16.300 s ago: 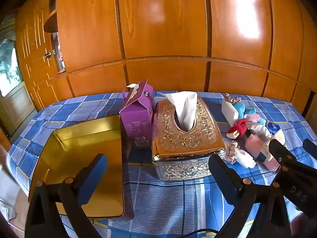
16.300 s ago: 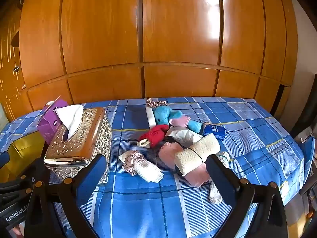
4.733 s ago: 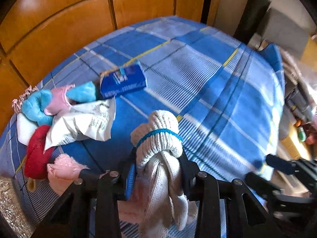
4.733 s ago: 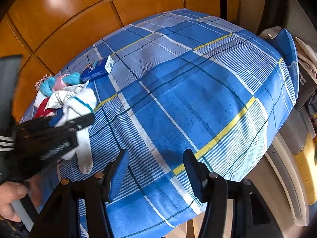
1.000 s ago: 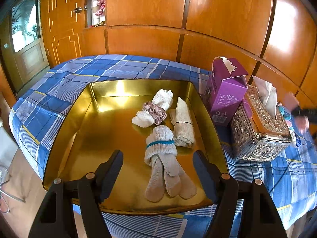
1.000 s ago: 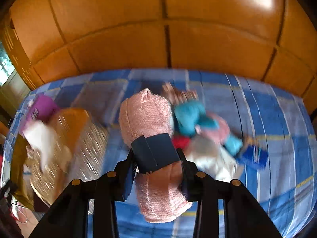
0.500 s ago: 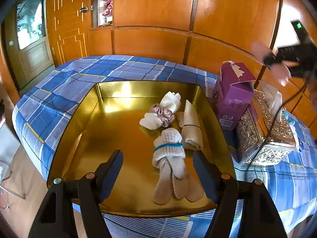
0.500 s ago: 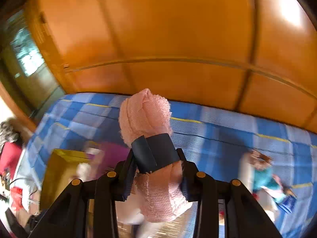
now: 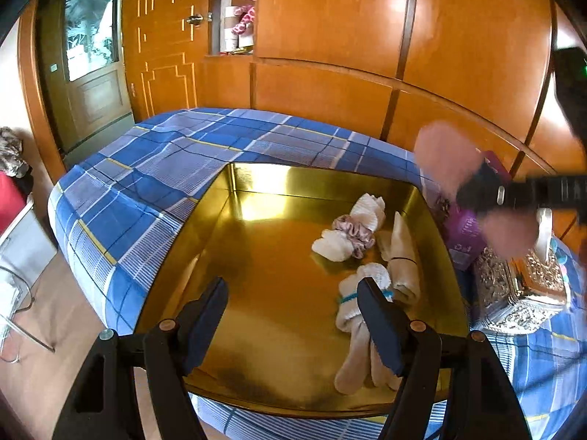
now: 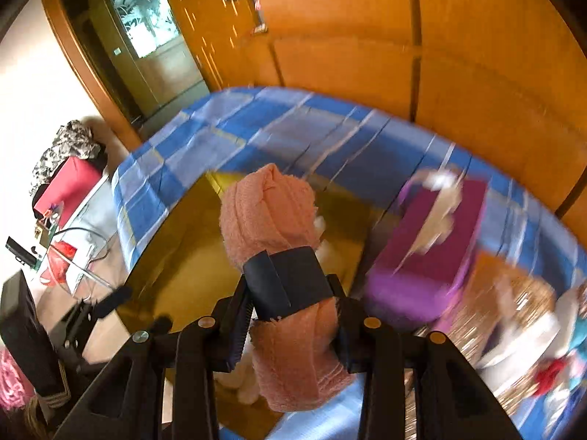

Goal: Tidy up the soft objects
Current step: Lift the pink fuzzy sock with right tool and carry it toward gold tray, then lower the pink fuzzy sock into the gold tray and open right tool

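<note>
Right tongs (image 10: 290, 315): clamped on a rolled pink towel (image 10: 271, 212) bound by a dark band (image 10: 288, 280); roll stands upright between the pads, held in the air above the gold tray (image 10: 176, 253). View blurred.

Left tongs (image 9: 293, 326): wide apart, nothing between the pads, hovering over the near edge of the gold tray (image 9: 256, 256).

In the tray, right half: white knit sock bundle with a blue tie (image 9: 354, 315), a beige roll with a dark band (image 9: 403, 256) just beside it, a white cloth with a mauve scrunchie (image 9: 354, 233) behind.

Tray lies on a blue plaid bed (image 9: 165, 161). Right of the tray: purple carton (image 10: 425, 249), print unreadable; ornate metal tissue box (image 9: 521, 289) beyond it.
</note>
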The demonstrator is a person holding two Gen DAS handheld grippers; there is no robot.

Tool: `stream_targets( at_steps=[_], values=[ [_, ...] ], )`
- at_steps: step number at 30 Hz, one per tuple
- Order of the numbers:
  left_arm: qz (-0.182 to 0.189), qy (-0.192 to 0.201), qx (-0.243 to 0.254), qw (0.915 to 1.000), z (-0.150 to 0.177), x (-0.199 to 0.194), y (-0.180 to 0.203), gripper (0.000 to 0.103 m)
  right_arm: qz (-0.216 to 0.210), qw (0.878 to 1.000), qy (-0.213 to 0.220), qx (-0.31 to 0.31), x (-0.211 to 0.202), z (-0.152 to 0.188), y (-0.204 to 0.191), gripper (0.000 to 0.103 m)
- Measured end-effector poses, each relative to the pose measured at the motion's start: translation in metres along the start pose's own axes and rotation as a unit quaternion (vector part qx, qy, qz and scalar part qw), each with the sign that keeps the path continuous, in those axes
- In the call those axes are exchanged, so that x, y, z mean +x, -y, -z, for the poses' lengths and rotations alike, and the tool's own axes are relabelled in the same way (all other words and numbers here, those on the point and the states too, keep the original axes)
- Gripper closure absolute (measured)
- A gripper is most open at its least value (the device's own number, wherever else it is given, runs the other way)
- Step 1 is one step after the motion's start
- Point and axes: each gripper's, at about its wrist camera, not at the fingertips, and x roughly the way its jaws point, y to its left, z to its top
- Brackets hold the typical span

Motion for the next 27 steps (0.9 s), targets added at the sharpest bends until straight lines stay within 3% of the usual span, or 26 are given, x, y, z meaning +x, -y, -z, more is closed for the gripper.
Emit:
stream_targets(
  at_steps=[7,17,27],
  values=[
    [-0.003,0.002,0.001,1.0000,0.001,-0.001,0.002,0.028,0.017,1.000,-0.008,0.024,0.018,0.036,-0.017,0.064],
    [-0.001,-0.003,-0.001,1.0000,0.003,0.002,0.001,0.028,0.026,0.999,-0.018,0.036,0.034,0.049,-0.018,0.056],
    [0.000,-0.003,-0.001,1.0000,0.004,0.001,0.003,0.028,0.033,0.997,0.041,0.051,-0.002,0.062,-0.007,0.056]
  ],
)
